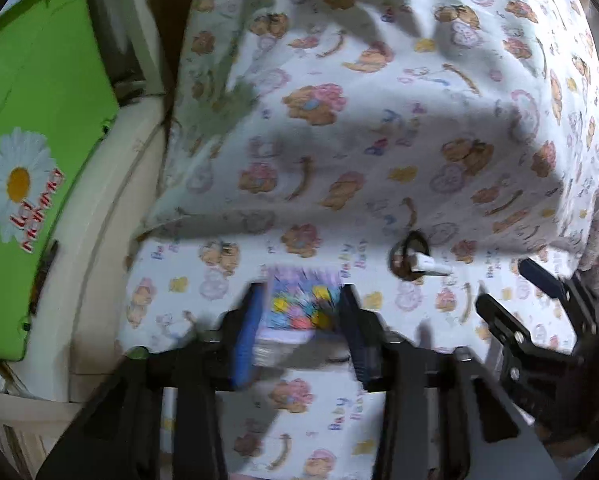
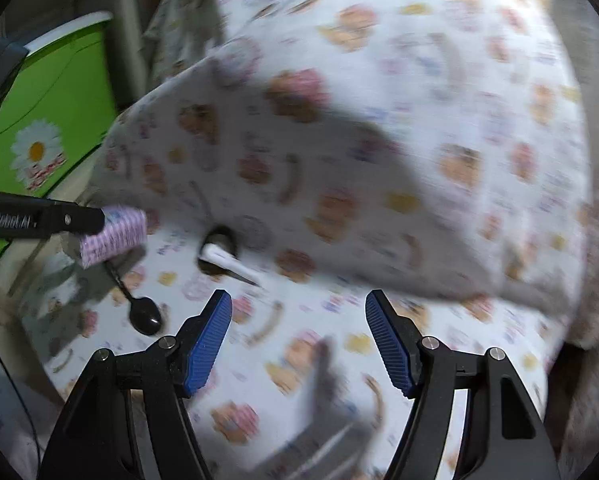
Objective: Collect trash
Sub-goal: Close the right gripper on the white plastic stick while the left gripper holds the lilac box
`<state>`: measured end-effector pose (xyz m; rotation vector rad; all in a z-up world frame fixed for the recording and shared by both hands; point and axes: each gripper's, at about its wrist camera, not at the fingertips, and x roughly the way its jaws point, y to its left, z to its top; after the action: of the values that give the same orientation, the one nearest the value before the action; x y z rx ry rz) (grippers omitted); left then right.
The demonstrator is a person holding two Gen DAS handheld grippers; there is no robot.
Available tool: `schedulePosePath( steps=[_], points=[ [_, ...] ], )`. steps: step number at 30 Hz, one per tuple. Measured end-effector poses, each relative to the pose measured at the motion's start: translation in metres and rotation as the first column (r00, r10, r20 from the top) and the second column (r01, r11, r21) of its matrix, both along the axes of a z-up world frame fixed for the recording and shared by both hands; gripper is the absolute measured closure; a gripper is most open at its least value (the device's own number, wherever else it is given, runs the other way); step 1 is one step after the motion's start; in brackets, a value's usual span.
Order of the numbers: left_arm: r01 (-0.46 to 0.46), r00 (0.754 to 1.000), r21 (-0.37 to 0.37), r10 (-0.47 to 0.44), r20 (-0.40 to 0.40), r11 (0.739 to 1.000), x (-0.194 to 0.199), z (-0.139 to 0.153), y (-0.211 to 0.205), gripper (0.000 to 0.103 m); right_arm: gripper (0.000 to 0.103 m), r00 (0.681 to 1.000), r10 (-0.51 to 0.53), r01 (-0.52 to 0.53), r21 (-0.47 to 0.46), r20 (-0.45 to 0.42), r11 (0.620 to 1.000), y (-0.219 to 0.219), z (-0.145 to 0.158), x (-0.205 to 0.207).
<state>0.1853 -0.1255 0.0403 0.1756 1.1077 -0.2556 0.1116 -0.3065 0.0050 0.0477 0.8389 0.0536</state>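
My left gripper [image 1: 299, 316] is shut on a small purple packet [image 1: 301, 304] with a bright dotted print, both blue pads pressed against its sides. In the right wrist view the same packet [image 2: 113, 234] hangs from the left gripper [image 2: 99, 220] a little above the sheet, over its own shadow. A black plastic spoon [image 2: 143, 316] lies on the sheet below the packet. A small dark round cup with a white stick across it [image 2: 219, 250] lies further right, ahead of my right gripper [image 2: 299, 336]. That gripper stands open with nothing between its fingers, and shows at the right edge of the left wrist view [image 1: 519, 292].
The bed carries a white sheet [image 1: 203, 280] printed with bears and flowers. A pillow in the same print [image 1: 379, 120] rises behind the cup [image 1: 409, 256]. A green bin with a daisy on it [image 1: 27, 160] stands left of the cream bed frame [image 1: 111, 240].
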Motion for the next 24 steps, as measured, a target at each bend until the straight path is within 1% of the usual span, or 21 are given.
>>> schedulePosePath(
  steps=[1, 2, 3, 4, 5, 6, 7, 8, 9, 11, 12, 13, 14, 16, 17, 18, 19, 20, 21, 22, 24],
  points=[
    [-0.003, 1.0, 0.01, 0.003, 0.009, 1.0, -0.001, 0.0, 0.003, 0.081, 0.032, 0.999, 0.038, -0.038, 0.004, -0.023, 0.999, 0.004, -0.003, 0.01],
    [-0.008, 1.0, 0.006, 0.008, 0.014, 1.0, -0.002, 0.0, 0.006, 0.081, 0.032, 0.997, 0.063, -0.063, 0.004, -0.047, 0.998, 0.008, -0.007, 0.018],
    [-0.011, 1.0, -0.009, 0.011, 0.014, 1.0, -0.001, 0.001, 0.01, 0.084, 0.032, 0.995, 0.08, -0.079, 0.006, -0.06, 0.997, 0.01, -0.009, 0.023],
    [-0.01, 1.0, -0.019, 0.01, 0.005, 1.0, 0.0, -0.001, 0.012, 0.092, 0.036, 0.991, 0.112, -0.112, 0.003, -0.076, 0.994, 0.014, -0.012, 0.029],
    [-0.01, 1.0, -0.011, 0.01, -0.009, 1.0, 0.002, -0.003, 0.015, 0.093, 0.039, 0.988, 0.13, -0.131, -0.008, -0.084, 0.991, 0.018, -0.014, 0.033],
    [-0.013, 1.0, 0.001, 0.013, -0.024, 1.0, 0.004, -0.007, 0.015, 0.093, 0.045, 0.986, 0.134, -0.137, -0.021, -0.096, 0.99, 0.021, -0.017, 0.038],
    [-0.013, 0.999, -0.001, 0.013, -0.033, 1.0, 0.005, -0.009, 0.017, 0.092, 0.048, 0.985, 0.138, -0.14, -0.014, -0.109, 0.99, 0.021, -0.02, 0.043],
    [-0.02, 0.999, -0.006, 0.02, -0.042, 1.0, 0.005, -0.011, 0.019, 0.085, 0.049, 0.981, 0.148, -0.149, 0.003, -0.122, 0.989, 0.022, -0.022, 0.047],
    [-0.028, 0.999, -0.006, 0.027, -0.046, 1.0, 0.004, -0.012, 0.021, 0.08, 0.049, 0.981, 0.15, -0.151, 0.0, -0.125, 0.988, 0.022, -0.024, 0.048],
    [-0.035, 0.999, -0.009, 0.035, -0.03, 0.999, 0.001, -0.011, 0.024, 0.063, 0.052, 0.982, 0.144, -0.151, -0.046, -0.118, 0.988, 0.024, -0.027, 0.051],
    [-0.042, 0.999, -0.001, 0.042, -0.022, 0.999, -0.001, -0.011, 0.026, 0.058, 0.055, 0.982, 0.147, -0.155, -0.055, -0.122, 0.986, 0.024, -0.03, 0.053],
    [-0.05, 0.999, 0.003, 0.05, -0.021, 0.999, -0.001, -0.011, 0.026, 0.046, 0.058, 0.98, 0.151, -0.158, -0.05, -0.129, 0.986, 0.024, -0.032, 0.055],
    [-0.06, 0.998, 0.0, 0.06, -0.023, 0.998, -0.001, -0.011, 0.027, 0.039, 0.06, 0.979, 0.15, -0.158, -0.044, -0.135, 0.987, 0.023, -0.034, 0.057],
    [-0.072, 0.997, -0.01, 0.072, -0.037, 0.997, -0.001, -0.012, 0.029, 0.036, 0.069, 0.978, 0.158, -0.164, -0.035, -0.139, 0.986, 0.023, -0.035, 0.06],
    [-0.076, 0.996, -0.009, 0.076, -0.047, 0.997, 0.0, -0.013, 0.028, 0.032, 0.07, 0.977, 0.167, -0.172, -0.029, -0.136, 0.985, 0.024, -0.035, 0.06],
    [-0.079, 0.995, -0.008, 0.079, -0.057, 0.997, 0.0, -0.015, 0.028, 0.029, 0.074, 0.976, 0.173, -0.178, -0.026, -0.131, 0.984, 0.025, -0.035, 0.06],
    [-0.08, 0.995, -0.008, 0.079, -0.065, 0.997, 0.0, -0.017, 0.027, 0.026, 0.08, 0.975, 0.181, -0.186, -0.024, -0.127, 0.982, 0.026, -0.034, 0.06],
    [-0.081, 0.994, -0.005, 0.081, -0.074, 0.997, 0.001, -0.02, 0.026, 0.024, 0.083, 0.974, 0.188, -0.192, -0.022, -0.128, 0.981, 0.027, -0.034, 0.059],
    [-0.084, 0.992, 0.001, 0.084, -0.09, 0.996, 0.001, -0.023, 0.024, 0.022, 0.089, 0.971, 0.197, -0.201, -0.017, -0.136, 0.979, 0.03, -0.035, 0.058],
    [-0.089, 0.99, 0.001, 0.088, -0.11, 0.996, 0.002, -0.027, 0.023, 0.019, 0.09, 0.97, 0.201, -0.205, -0.017, -0.134, 0.979, 0.032, -0.035, 0.057],
    [-0.098, 0.984, -0.018, 0.094, -0.153, 0.995, 0.005, -0.034, 0.022, 0.019, 0.092, 0.97, 0.208, -0.21, -0.011, -0.124, 0.978, 0.036, -0.035, 0.052]
  ],
)
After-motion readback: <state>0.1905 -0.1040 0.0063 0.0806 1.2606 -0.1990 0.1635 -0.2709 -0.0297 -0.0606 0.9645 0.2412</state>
